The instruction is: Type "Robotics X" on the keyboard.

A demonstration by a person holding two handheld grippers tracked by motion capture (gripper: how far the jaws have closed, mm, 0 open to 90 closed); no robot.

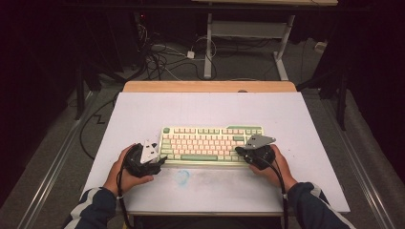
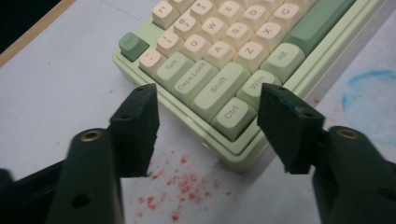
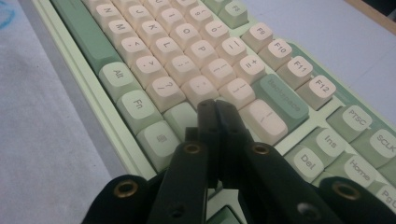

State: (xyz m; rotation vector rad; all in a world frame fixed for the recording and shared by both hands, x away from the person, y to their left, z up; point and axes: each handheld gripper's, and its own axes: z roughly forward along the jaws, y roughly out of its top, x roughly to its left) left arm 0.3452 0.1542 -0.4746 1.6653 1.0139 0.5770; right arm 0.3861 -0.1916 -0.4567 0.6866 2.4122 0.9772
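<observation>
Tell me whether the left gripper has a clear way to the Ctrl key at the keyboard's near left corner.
Probably yes. The left gripper stands open with the Ctrl key just ahead between its jaws, and nothing lies between them on the keyboard edge.
</observation>
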